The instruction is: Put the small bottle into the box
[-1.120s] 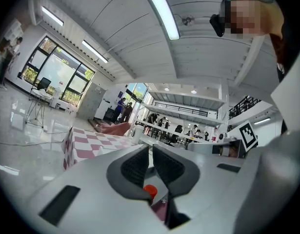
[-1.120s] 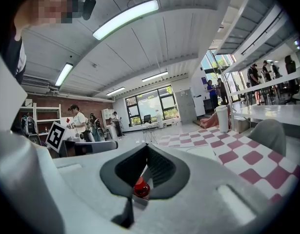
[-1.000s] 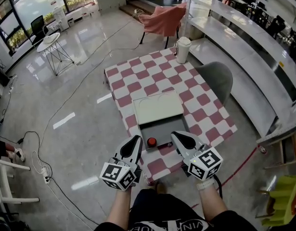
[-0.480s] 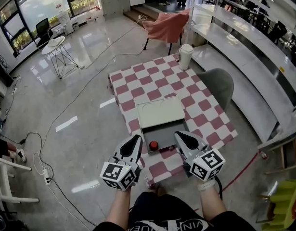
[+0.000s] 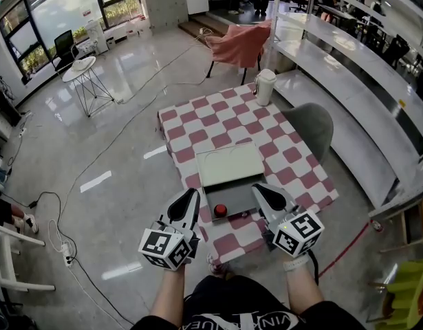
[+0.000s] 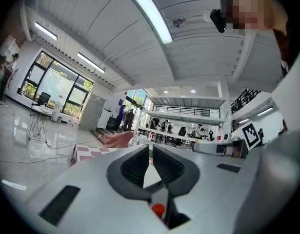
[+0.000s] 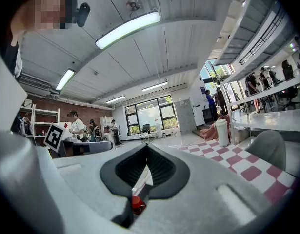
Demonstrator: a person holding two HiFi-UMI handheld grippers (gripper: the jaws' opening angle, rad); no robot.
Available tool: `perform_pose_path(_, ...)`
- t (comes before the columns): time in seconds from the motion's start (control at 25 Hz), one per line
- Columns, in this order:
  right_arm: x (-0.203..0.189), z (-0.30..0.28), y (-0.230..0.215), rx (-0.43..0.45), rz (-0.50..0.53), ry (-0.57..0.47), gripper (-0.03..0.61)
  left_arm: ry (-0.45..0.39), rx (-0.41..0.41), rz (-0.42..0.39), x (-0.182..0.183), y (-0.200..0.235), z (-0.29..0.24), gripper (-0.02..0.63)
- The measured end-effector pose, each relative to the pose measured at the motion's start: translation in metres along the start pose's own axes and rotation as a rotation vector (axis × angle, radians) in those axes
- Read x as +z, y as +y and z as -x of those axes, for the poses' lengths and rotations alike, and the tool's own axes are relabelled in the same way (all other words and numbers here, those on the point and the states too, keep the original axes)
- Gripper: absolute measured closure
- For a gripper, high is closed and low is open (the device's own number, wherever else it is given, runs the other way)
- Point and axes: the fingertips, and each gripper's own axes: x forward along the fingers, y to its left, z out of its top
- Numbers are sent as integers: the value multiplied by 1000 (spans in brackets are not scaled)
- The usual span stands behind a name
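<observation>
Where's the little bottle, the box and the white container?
small bottle [image 5: 220, 210], head view, on its red cap.
box [image 5: 233, 194], head view, on its bare grey inside.
white container [image 5: 265, 88], head view, on its side.

My left claw [image 5: 191, 195] and right claw [image 5: 256, 190] look like matt grey plastic, with dull black pads inside the jaws. Between them, the bottle [image 5: 220, 210] has a red cap of shiny plastic. Just ahead, the box [image 5: 230, 163] is pale, smooth and without shine. Under it the tablecloth [image 5: 197, 115] seems soft, matt cloth. Left of the left claw, the floor [image 5: 94, 136] is polished, mirror-glossy.
</observation>
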Motion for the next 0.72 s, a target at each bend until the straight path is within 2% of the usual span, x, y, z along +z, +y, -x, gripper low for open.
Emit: perform_pose_path(0.72,18,4,-2,2,7,-45,572,-40,3,3,20,-4,1,584)
